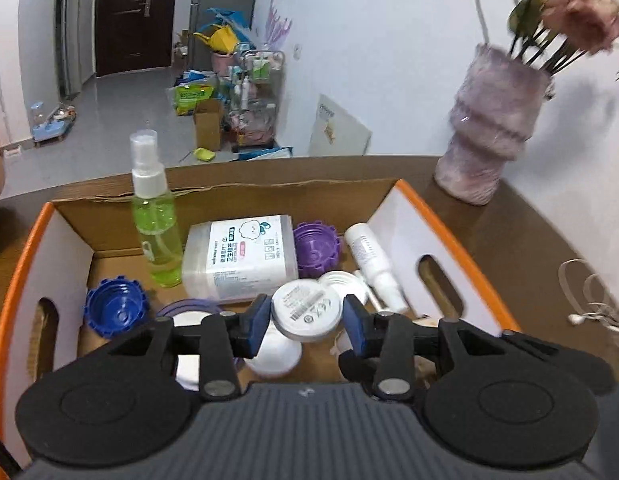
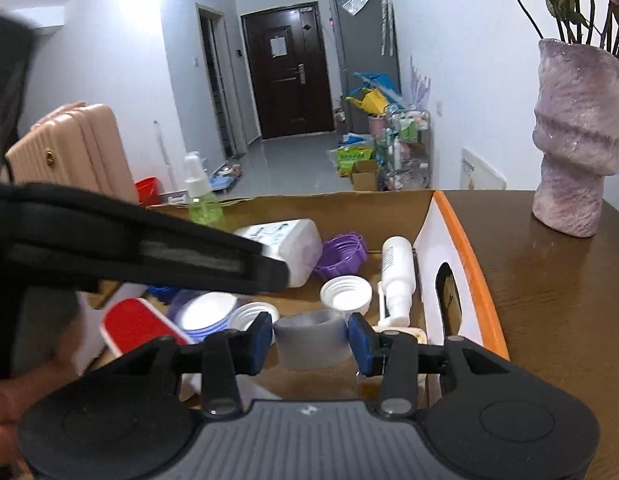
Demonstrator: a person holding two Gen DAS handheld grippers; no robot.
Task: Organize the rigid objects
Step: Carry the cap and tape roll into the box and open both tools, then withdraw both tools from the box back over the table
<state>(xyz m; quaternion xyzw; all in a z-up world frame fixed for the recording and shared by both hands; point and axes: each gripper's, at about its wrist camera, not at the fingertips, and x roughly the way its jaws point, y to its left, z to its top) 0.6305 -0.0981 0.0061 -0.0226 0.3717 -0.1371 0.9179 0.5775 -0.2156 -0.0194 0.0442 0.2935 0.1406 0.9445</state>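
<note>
Left wrist view: my left gripper [image 1: 304, 322] hangs over the box [image 1: 431, 216] with a round white tin [image 1: 307, 311] between its blue pads. The left pad [image 1: 258, 322] meets the tin's rim; the right pad sits at the other edge, and I cannot tell whether it truly presses. I read it as a pinch on the tin, across its widest part. The tin looks stiff, light and smooth-sided, so it could pop out sideways if squeezed off-centre; a hold on the side wall just below the lid edge seems safest. Beyond it lie a wipes tub [image 1: 239, 258], a green spray bottle [image 1: 156, 232] standing upright, a purple cap [image 1: 316, 250], a blue cap [image 1: 114, 306] and a white bottle [image 1: 371, 258] lying down.

Right wrist view: my right gripper [image 2: 309, 344] carries a cloudy plastic cup [image 2: 311, 338], with both pads against its walls, low over the box's right end. The cup looks thin and springy, very light; I judge a firm squeeze would buckle it, so a gentle grip near the thicker rim suits. Just beyond it a white cap [image 2: 345, 294] lies open side up, beside the white bottle [image 2: 397, 276]. The other gripper's dark body crosses the left of the view. A vase [image 2: 577, 140] stands on the table [image 2: 549, 300], well apart from the box.
</note>
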